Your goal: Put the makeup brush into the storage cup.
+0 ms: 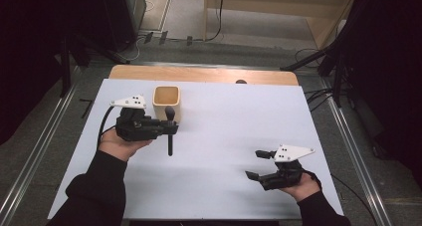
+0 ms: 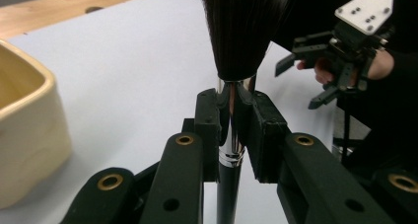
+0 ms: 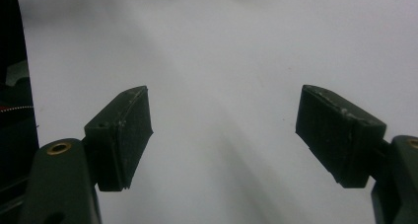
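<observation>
A makeup brush (image 1: 170, 136) with dark bristles (image 2: 244, 26), a silver ferrule and a black handle is clamped in my left gripper (image 1: 171, 128), which is shut on the ferrule (image 2: 231, 135). In the high view the brush points bristles-away, just in front of a cream square cup (image 1: 166, 100). The cup (image 2: 24, 120) stands empty to the left in the left gripper view. My right gripper (image 1: 253, 164) rests at the near right of the table, open, with only bare white surface between its pads (image 3: 123, 135).
The white table top (image 1: 224, 131) has a wooden strip (image 1: 199, 74) along its far edge. Metal rails run down both sides on the floor. The right hand and its gripper (image 2: 298, 86) appear far off in the left gripper view.
</observation>
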The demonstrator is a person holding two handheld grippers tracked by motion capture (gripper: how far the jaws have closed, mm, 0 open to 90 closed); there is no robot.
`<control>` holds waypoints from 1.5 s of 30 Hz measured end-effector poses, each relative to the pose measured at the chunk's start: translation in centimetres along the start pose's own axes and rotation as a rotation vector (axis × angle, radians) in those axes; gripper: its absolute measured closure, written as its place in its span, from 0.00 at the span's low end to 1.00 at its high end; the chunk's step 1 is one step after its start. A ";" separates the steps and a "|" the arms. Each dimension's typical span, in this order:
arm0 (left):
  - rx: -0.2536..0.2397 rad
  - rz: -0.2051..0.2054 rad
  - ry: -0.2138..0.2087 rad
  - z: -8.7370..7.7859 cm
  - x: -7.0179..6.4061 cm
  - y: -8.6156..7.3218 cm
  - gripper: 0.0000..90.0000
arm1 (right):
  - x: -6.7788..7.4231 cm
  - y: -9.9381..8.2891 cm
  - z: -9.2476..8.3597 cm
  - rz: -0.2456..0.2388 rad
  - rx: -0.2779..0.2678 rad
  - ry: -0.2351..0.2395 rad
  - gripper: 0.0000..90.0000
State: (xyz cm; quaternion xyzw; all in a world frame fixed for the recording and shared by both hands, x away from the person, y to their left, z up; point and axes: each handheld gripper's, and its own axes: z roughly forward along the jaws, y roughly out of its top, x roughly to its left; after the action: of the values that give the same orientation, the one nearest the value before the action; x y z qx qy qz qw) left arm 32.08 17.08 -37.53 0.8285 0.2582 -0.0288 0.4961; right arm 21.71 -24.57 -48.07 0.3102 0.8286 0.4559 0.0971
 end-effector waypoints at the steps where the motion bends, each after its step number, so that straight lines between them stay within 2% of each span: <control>1: -0.002 0.001 0.005 0.0 0.1 0.1 0.86 | 0.0 0.0 0.0 0.000 0.001 -0.001 0.25; 11: -0.034 0.005 0.135 -0.7 0.5 0.7 0.86 | -0.1 0.0 0.0 0.010 -0.002 0.000 0.25; 13: -0.051 -0.005 0.143 -0.8 0.6 0.9 0.86 | 0.0 0.0 0.0 0.010 -0.002 0.000 0.25; 21: -0.067 -0.006 0.172 -1.2 0.9 1.7 0.86 | 0.0 0.0 0.0 0.009 -0.002 0.001 0.25; 32: -0.079 -0.022 0.184 -1.5 1.7 2.8 0.86 | 0.0 0.0 0.0 0.009 -0.004 0.002 0.25; 41: -0.091 -0.031 0.235 -1.8 2.9 3.9 0.86 | 0.0 0.0 0.0 0.008 -0.005 0.002 0.25; 45: -0.096 -0.035 0.243 -1.8 3.3 4.5 0.86 | 0.0 0.0 0.0 0.005 -0.005 0.004 0.25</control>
State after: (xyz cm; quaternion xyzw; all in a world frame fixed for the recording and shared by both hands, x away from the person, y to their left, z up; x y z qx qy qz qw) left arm 36.63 18.25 -33.95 0.7965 0.3319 0.0757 0.4997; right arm 21.76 -24.56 -48.05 0.3110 0.8268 0.4589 0.0953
